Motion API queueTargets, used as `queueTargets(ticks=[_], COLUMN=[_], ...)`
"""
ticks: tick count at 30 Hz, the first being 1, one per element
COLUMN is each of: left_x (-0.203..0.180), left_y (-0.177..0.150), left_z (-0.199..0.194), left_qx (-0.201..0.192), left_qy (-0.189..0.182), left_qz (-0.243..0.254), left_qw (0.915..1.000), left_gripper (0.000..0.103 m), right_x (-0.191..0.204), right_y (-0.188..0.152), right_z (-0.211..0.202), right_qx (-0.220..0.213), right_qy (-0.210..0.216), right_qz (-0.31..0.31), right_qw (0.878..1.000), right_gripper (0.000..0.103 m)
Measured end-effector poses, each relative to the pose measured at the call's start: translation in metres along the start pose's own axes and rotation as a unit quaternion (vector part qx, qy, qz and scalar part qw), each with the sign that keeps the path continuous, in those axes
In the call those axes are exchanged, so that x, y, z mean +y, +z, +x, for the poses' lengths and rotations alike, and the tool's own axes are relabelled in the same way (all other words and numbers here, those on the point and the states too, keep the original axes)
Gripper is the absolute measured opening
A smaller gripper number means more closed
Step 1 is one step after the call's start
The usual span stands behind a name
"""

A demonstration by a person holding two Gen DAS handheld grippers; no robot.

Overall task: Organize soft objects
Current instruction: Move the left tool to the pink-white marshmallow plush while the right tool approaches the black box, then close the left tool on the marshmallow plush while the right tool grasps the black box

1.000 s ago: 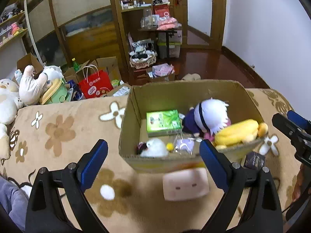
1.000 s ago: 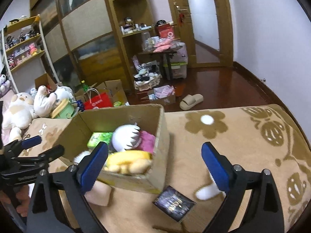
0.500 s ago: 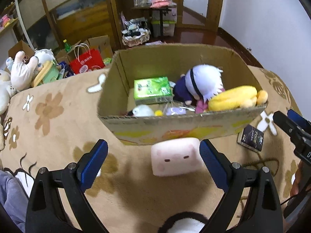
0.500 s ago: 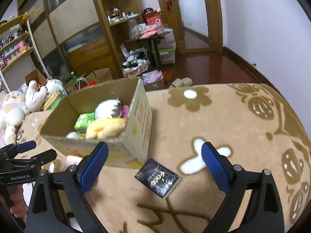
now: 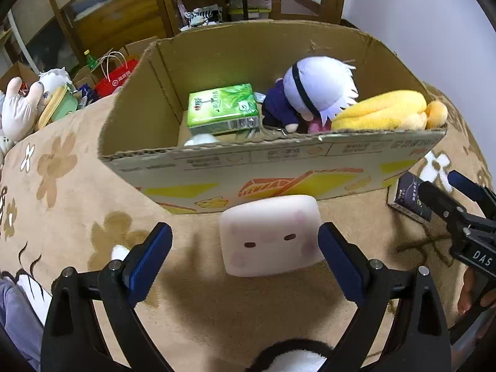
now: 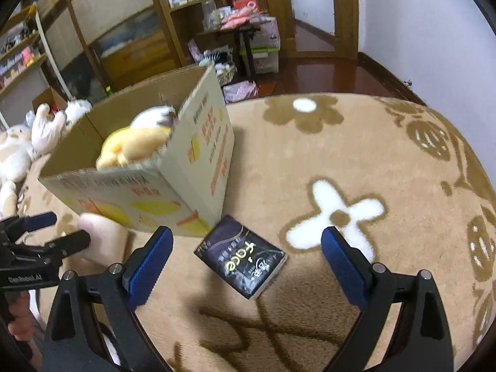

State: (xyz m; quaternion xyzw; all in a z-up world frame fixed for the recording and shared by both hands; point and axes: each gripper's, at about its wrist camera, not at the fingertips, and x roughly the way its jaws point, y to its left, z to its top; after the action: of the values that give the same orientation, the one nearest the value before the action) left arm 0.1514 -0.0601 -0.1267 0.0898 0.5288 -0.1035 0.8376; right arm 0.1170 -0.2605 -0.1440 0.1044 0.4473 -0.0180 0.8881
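Both grippers hovering wide open over the flowered blanket.
The left gripper is straddling a pink cube plush lying against the cardboard box; the right gripper is framing a dark tissue pack beside the box corner.

Looks like lived-in home, bedroom or sitting room. I see tan plush blanket with flower pattern spread ahead of both grippers, soft surface like bed or sofa. Beyond it, wooden shelving crowded with household bits, wooden door, glossy dark wood floor. Far left of left gripper: heap of stuffed toys, red shopping bag, open cartons on floor.
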Motion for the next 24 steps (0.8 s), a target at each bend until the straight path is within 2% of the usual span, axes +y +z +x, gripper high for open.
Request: queueTargets(ticks=[5,8,11,14,16,18,20,24], left_x=[-0.005,-0.008,-0.010,-0.008,-0.008,-0.007,-0.009,-0.011], left_y=[0.002,0.005,0.005,0.005,0.004,0.001,-0.001,-0.003], left_z=[0.007,0.015,0.023,0.029,0.031,0.034,0.036,0.037], left_qx=[0.001,0.010,0.022,0.031,0.038,0.049,0.057,0.057], left_qy=[-0.004,-0.002,-0.006,-0.012,-0.025,-0.044,-0.051,-0.053], left_qz=[0.006,0.007,0.006,0.001,-0.002,-0.011,-0.012,-0.010], left_qw=[1.0000,0.9999,0.9997,0.9995,0.9990,0.9978,0.9970,0.9969], left_gripper=[0.094,0.094,0.094,0.093,0.083,0.074,0.072,0.062], right_x=[0.001,0.002,0.002,0.002,0.005,0.007,0.011,0.015], right_y=[-0.002,-0.002,-0.004,-0.005,-0.004,-0.004,-0.005,-0.010], right_z=[0.011,0.019,0.031,0.039,0.040,0.041,0.043,0.044], right_qx=[0.012,0.026,0.042,0.057,0.057,0.060,0.065,0.077], right_qy=[-0.012,-0.019,-0.026,-0.008,-0.012,-0.005,0.000,-0.001], right_qz=[-0.010,-0.021,-0.029,-0.026,-0.037,-0.039,-0.047,-0.052], right_qw=[1.000,0.999,0.998,0.998,0.998,0.997,0.997,0.996], right_gripper=[0.100,0.093,0.091,0.088,0.084,0.070,0.066,0.058])
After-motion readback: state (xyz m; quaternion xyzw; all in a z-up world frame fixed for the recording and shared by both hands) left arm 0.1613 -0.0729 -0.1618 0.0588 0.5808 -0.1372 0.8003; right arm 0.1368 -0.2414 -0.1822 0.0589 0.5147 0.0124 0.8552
